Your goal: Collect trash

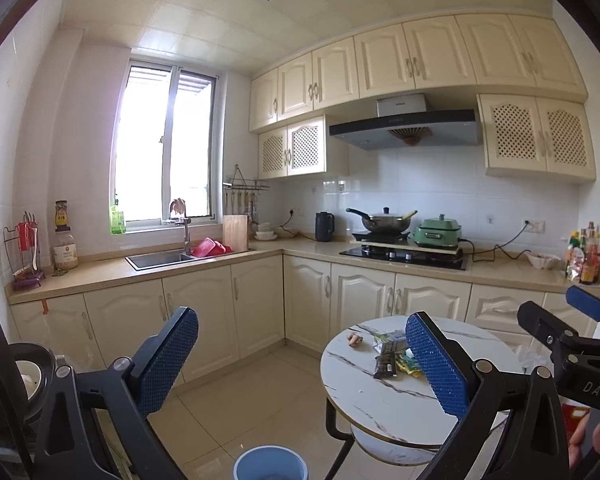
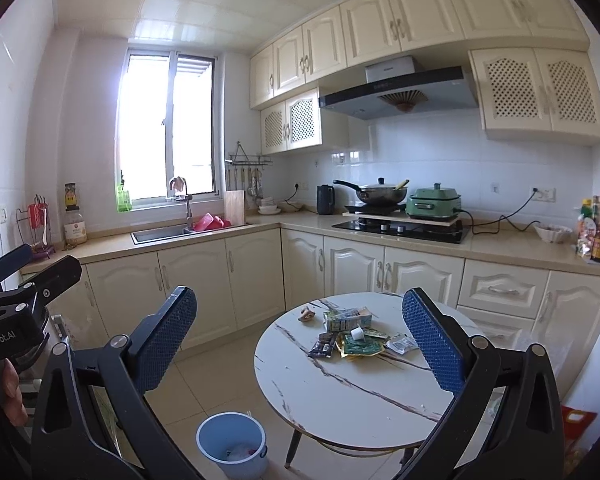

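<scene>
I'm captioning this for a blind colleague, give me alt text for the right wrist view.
Open blue-padded tongs frame a round marble table holding a pile of wrappers and a small carton. A blue bin stands on the floor beside it, kitchen counters behind.

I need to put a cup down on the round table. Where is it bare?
The near half of the round table, toward the blue bucket, is bare. The far side is crowded: wrappers, a small carton.
</scene>
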A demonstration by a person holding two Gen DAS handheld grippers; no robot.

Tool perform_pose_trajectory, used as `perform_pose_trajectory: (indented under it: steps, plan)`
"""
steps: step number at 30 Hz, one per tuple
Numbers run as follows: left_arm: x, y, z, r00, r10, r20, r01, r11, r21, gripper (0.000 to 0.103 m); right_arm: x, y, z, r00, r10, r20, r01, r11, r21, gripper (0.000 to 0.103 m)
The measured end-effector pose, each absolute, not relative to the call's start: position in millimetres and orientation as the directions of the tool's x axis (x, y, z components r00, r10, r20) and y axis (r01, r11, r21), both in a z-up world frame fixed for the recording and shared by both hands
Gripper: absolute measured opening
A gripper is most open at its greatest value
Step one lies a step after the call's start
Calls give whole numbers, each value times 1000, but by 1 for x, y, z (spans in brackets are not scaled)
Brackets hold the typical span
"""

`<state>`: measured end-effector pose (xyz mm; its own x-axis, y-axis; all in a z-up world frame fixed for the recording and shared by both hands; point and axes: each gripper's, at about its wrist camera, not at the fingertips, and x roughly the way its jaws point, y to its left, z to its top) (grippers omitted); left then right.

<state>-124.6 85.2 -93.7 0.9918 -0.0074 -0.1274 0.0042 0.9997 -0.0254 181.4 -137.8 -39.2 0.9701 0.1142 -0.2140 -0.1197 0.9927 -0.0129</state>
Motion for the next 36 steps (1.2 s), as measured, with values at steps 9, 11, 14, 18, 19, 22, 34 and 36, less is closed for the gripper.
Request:
perform_pose_trajectory:
  steps: [9,11,14,18,19,22,34,36]
  plan:
    - [-85,86,-79,989,-30,-147,28,999,-19,102,186,-156,-43,973,71,-219,-76,997,-11,103]
    - [-73,84,-77,987,-34,-158,32,999,-18,102,190,-161,-44,972,60,-225,-64,998,-10,103]
    - [-52,80,-74,983,-41,-177,40,999,-9,102,199,-169,-48,970,45,-237,-47,999,-6,103]
    - [-24,74,-71,979,-53,-197,54,999,0,102,214,-181,-56,965,28,-260,-28,1000,3,103]
    - [-16,72,-71,978,-55,-201,57,998,4,102,218,-185,-58,964,26,-264,-26,1000,4,103]
    - [8,67,-70,973,-60,-223,65,998,14,102,231,-195,-67,958,10,-287,-7,1000,13,103]
    - [171,33,-95,901,-134,-414,145,989,-4,102,328,-245,-132,885,-64,-461,80,997,13,103]
    - [207,24,-100,878,-148,-456,161,987,-11,102,353,-254,-150,862,-67,-502,85,996,14,103]
